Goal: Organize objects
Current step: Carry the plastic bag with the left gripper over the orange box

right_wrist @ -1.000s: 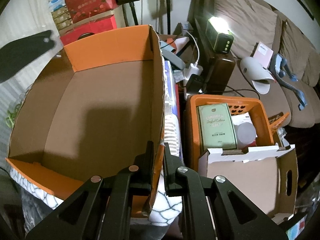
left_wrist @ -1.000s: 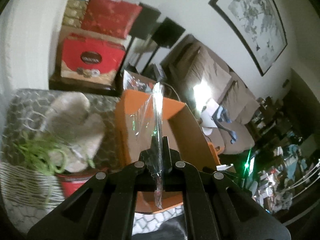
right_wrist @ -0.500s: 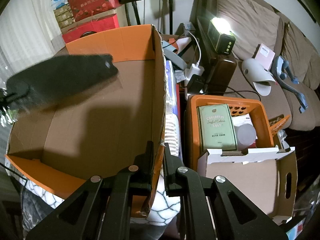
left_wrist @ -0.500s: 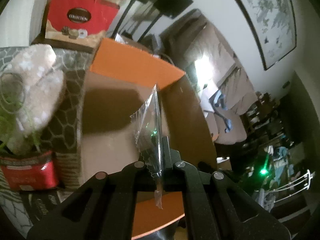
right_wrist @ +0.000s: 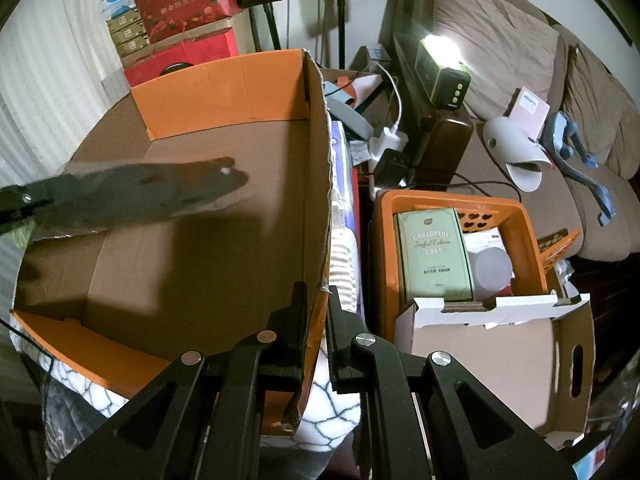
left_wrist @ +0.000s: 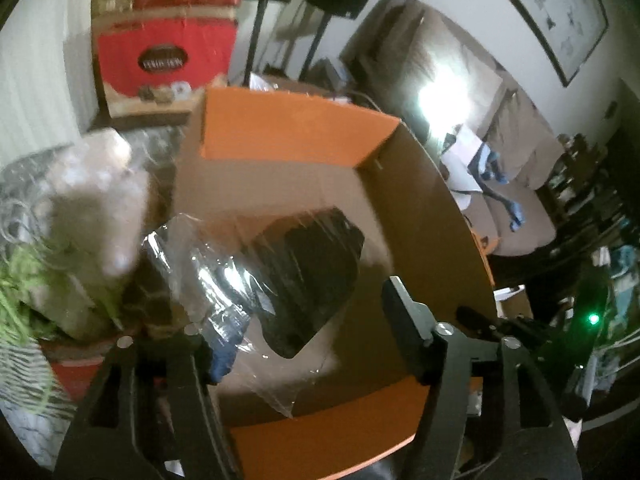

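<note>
Your left tool (left_wrist: 304,320) has just been opening wide over the cardboard box (right_wrist: 192,240), the plastic bag (left_wrist: 256,280) loose between its jaws; let it drop while your right tool (right_wrist: 316,312) grips the box wall.

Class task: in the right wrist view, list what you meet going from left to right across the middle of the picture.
Large brown cardboard box with orange flaps → white and blue quilted bundle → orange plastic crate holding a pale green carton → blue clamp tool on the brown sofa.

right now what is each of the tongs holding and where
The right tongs pinch the cardboard box by its side wall's top edge. The left tongs hold nothing: jaws just opened, the clear plastic bag loose between them.
</note>
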`<state>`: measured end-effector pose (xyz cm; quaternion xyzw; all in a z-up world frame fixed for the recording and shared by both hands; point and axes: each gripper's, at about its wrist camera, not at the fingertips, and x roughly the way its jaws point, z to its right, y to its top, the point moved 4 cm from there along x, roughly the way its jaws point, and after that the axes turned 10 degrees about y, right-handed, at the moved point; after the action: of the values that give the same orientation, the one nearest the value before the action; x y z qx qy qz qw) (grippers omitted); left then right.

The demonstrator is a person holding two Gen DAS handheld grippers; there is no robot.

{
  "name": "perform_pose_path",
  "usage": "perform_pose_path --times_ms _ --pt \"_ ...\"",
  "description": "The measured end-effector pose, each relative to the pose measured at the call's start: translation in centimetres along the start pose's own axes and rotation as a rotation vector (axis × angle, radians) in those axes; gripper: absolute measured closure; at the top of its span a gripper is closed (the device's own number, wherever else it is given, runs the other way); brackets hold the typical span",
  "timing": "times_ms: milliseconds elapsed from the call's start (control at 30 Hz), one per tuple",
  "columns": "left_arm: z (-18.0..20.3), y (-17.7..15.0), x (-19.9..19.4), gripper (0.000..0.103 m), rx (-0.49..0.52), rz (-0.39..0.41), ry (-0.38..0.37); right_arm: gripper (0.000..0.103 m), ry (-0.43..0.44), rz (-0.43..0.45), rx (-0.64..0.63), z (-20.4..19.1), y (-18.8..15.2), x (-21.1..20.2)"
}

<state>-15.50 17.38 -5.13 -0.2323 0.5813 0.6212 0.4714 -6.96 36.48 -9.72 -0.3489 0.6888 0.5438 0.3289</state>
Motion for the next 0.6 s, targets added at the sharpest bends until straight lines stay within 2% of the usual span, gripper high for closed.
perform_pose_path --times_ms 67,133,233,300,367,433,533,600 --pt "-0.4 0.2 -1.1 0.034 -0.004 0.017 -0.016 0.095 0.0 0.0 -0.001 0.0 0.0 0.0" --pt "-0.8 0.6 -2.0 0.017 0.013 0.023 -0.033 0.095 0.0 0.0 -0.001 0.0 0.0 0.0" --pt "-0.3 0.9 -2.1 0.014 0.059 0.012 -0.01 0.095 0.0 0.0 -0.001 0.1 0.0 0.0" --pt "0.3 0.9 -1.6 0.014 0.109 -0.002 0.035 0.095 0.0 0.0 0.0 0.1 0.0 0.0" --pt "1.1 0.7 -1.3 0.014 0.196 0.015 0.136 0.095 -0.001 0.0 0.0 0.0 0.0 -0.1" --pt "2.1 0.2 -1.5 0.014 0.285 0.07 0.278 0.095 -0.005 0.0 0.001 0.1 0.0 -0.1" --pt "2.9 -0.1 -1.7 0.013 0.335 0.116 0.365 0.095 -0.01 -0.001 0.0 0.0 0.0 0.0" --pt "3.2 -0.3 -1.7 0.01 0.362 0.133 0.394 0.095 -0.012 -0.001 -0.001 0.1 0.1 0.0"
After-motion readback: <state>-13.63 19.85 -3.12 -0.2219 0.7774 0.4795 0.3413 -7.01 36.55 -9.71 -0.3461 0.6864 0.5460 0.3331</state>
